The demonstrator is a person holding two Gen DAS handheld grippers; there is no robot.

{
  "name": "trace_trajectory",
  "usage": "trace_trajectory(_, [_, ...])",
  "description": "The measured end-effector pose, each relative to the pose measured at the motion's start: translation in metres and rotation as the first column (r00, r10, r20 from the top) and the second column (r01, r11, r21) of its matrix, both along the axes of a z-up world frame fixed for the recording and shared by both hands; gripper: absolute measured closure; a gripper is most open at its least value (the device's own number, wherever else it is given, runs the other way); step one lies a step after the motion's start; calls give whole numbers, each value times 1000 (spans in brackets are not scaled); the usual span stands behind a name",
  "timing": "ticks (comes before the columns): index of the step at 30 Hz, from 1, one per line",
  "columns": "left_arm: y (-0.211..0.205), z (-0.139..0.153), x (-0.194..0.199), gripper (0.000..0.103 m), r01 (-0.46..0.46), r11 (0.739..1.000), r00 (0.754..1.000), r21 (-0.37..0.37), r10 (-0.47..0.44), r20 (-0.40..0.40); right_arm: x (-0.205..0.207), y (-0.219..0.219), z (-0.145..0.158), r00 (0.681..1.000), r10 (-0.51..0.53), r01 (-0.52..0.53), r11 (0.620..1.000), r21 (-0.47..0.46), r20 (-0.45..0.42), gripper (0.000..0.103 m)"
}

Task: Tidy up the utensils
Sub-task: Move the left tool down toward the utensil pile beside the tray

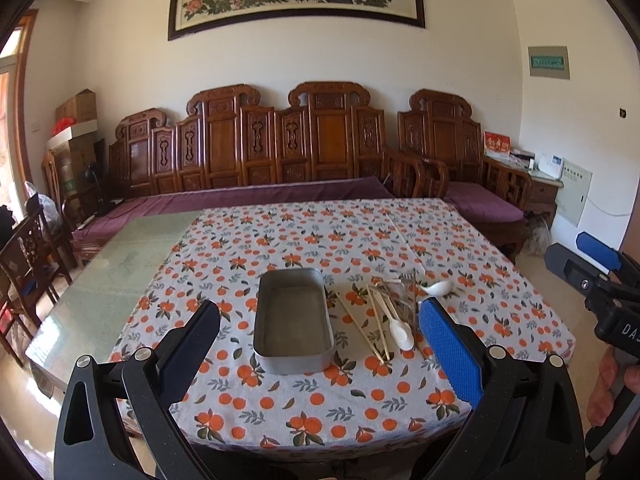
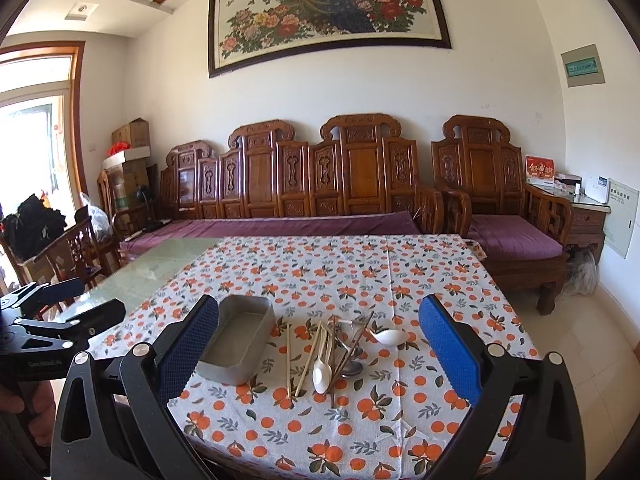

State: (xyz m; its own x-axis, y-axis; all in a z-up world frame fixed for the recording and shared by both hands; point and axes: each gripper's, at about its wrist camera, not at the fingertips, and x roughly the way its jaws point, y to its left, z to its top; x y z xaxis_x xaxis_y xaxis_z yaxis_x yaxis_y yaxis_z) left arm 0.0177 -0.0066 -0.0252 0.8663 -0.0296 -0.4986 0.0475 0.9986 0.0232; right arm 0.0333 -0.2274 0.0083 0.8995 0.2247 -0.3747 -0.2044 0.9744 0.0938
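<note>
I held both the left gripper (image 1: 320,344) and right gripper (image 2: 320,344) spread wide, gripping nothing; the metal tray (image 1: 293,316) sat empty, with chopsticks (image 2: 289,360) and spoons (image 2: 322,372) piled just beside it on the tablecloth (image 1: 360,240)

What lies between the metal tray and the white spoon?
Two pale chopsticks lie on the tablecloth between the metal tray and white spoon, in both views.

Beyond the fingers, an orange-print tablecloth (image 2: 360,272) covers most of a glass-topped table (image 2: 160,264), bare glass showing past the left finger. Farther ahead, a carved wooden sofa (image 2: 304,184) with purple cushions stands against the wall under a framed peacock painting (image 2: 328,8). Cardboard boxes (image 2: 130,152) stacked far left; armchair (image 2: 500,200) far right.
</note>
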Motion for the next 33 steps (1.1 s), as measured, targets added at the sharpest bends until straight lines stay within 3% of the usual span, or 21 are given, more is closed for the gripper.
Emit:
trace_trajectory(7, [-1,-31,20,6,22,1000,996,-13,-23,-86,19,-4,-30,999,5,-4,1000,6,-54,3])
trace_trajectory(17, [-13,-61,52,8,83,997,982,-6,-83,-170,63,-5,-69,989,49,-50,999,-10,-141,17])
trace_trajectory(26, [-32,-84,97,27,153,988,959,-12,-151,-239,119,-14,-109,972,71,-72,997,3,-223,31])
trace_trajectory(33, [-57,-120,141,43,196,981,923,-13,-189,-334,148,-21,-150,955,66,-67,998,7,-288,37])
